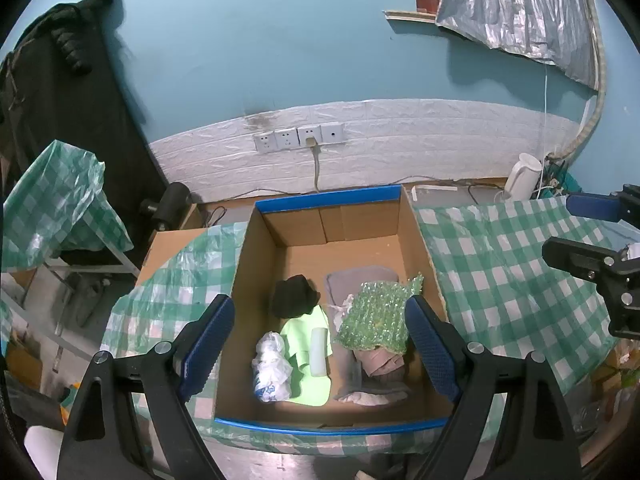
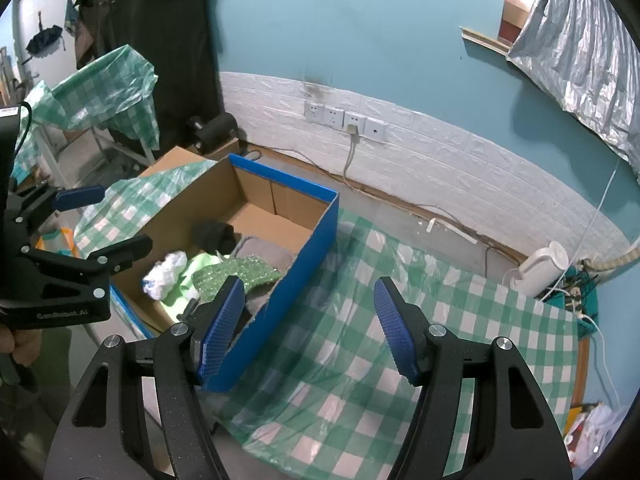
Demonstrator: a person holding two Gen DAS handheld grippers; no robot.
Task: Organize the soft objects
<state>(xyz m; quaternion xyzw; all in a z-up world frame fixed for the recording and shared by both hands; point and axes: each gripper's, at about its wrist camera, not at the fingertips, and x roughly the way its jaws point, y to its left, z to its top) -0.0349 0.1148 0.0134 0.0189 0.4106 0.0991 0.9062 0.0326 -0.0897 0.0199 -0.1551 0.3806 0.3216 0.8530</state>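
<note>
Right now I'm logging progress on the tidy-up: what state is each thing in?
Cardboard box: open-topped, holding the soft items.
Green bubble wrap: crumpled, lying on the grey cloth.
White plastic bag: bunched up, in the box.
Black cloth: balled, in the box.
Left gripper: open, empty.
Right gripper: open, empty.
Wall socket: plug inserted.

One cardboard box [image 1: 256,312], perhaps six soft items inside, four wall sockets [image 1: 299,138], one kettle [image 1: 523,176].

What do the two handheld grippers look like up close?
Both the left gripper and the right gripper share one design: black speckled arms with silver rivets, and fingers faced with blue ridged pads. In the right wrist view the left one's body reads "GenRobot.AI", and a black cable runs behind it.
</note>
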